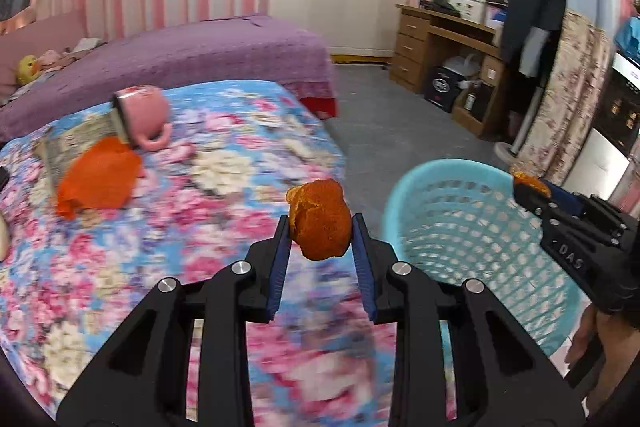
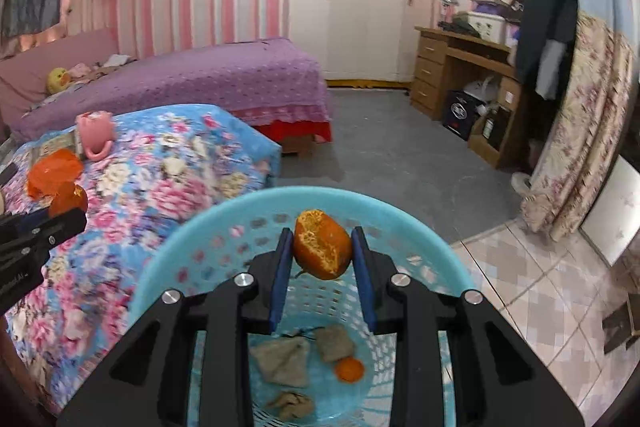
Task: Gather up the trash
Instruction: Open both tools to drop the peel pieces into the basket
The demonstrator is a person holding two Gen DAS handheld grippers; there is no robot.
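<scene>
**Two peel pieces held, one over the basket**

- Right hand-held gripper (image 2: pixel 322 251): clenched on an orange peel piece (image 2: pixel 322 245), pith side showing, poised above the turquoise basket (image 2: pixel 168 251). Directly beneath it, on the basket floor: crumpled grey-brown scraps (image 2: pixel 286 361) and a small orange bit (image 2: pixel 349 369).
- Left hand-held gripper (image 1: pixel 320 227): clamped on a second peel piece (image 1: pixel 319 217), over the floral-covered surface (image 1: pixel 224 163), with the basket (image 1: pixel 472 227) to its right.
- Ahead-left of the left hand-held gripper: a larger orange scrap (image 1: pixel 100 179), then a tipped pink mug (image 1: pixel 142 115).
- Handling note: release the right piece only while centred inside the rim; carry the left piece fully across the rim first.
</scene>
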